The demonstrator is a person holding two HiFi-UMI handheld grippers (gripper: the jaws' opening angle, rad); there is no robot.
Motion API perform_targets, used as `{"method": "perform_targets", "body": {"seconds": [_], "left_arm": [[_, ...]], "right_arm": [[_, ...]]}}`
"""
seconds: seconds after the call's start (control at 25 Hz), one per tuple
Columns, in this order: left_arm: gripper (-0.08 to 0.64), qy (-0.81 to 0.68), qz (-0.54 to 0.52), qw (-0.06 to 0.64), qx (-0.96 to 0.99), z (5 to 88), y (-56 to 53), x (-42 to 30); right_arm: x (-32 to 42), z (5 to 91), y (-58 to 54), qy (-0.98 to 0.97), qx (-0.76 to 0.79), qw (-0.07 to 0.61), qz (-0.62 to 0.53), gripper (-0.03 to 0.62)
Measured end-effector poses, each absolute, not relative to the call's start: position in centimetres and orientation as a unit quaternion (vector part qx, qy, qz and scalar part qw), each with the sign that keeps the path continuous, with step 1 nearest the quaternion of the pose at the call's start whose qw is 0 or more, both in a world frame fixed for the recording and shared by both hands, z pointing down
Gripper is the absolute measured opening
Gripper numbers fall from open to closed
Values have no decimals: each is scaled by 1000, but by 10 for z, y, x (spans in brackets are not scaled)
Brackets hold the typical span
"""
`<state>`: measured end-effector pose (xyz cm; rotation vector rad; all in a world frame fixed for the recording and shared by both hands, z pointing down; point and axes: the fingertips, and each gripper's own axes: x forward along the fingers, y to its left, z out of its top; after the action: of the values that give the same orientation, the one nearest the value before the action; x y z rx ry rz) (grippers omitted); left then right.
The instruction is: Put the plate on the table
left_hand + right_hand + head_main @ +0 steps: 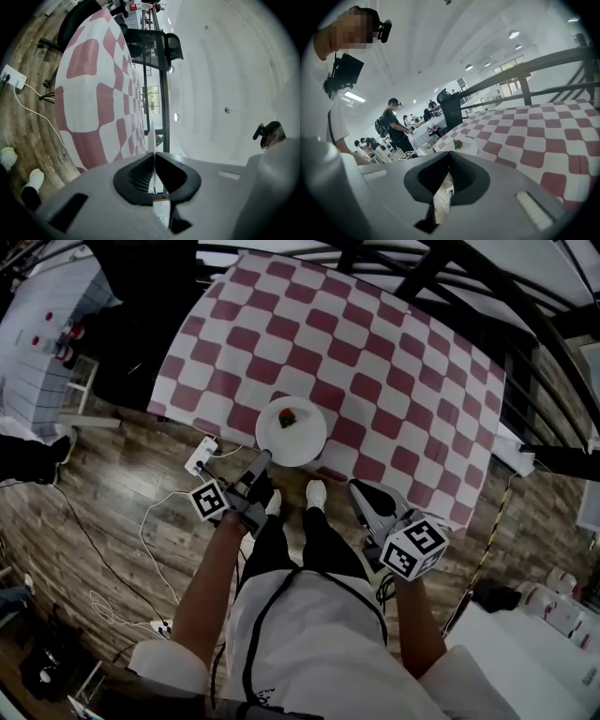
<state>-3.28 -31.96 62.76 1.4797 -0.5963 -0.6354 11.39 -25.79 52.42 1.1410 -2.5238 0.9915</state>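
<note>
The left tongs (264, 463) are clamped on the near rim of the white plate (298, 442), which is at the front edge of the checked-cloth worktop (375, 352) and carries a red-and-green morsel (287, 416). The right tongs (362, 495) hang closed and empty. Let go this close to the edge, the plate could tip onto the plank floor (112, 512).

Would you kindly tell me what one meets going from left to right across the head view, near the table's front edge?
white power strip on the floor → round white plate → right hand-held gripper
</note>
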Motion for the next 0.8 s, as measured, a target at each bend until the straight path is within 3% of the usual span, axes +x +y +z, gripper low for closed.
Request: {"method": "perform_targets", "body": {"seconds": [0.8], "left_arm": [[21, -282, -280, 677, 620, 688, -359, -21]], "right_arm": [[125, 572, -272, -839, 383, 131, 364, 9]]}}
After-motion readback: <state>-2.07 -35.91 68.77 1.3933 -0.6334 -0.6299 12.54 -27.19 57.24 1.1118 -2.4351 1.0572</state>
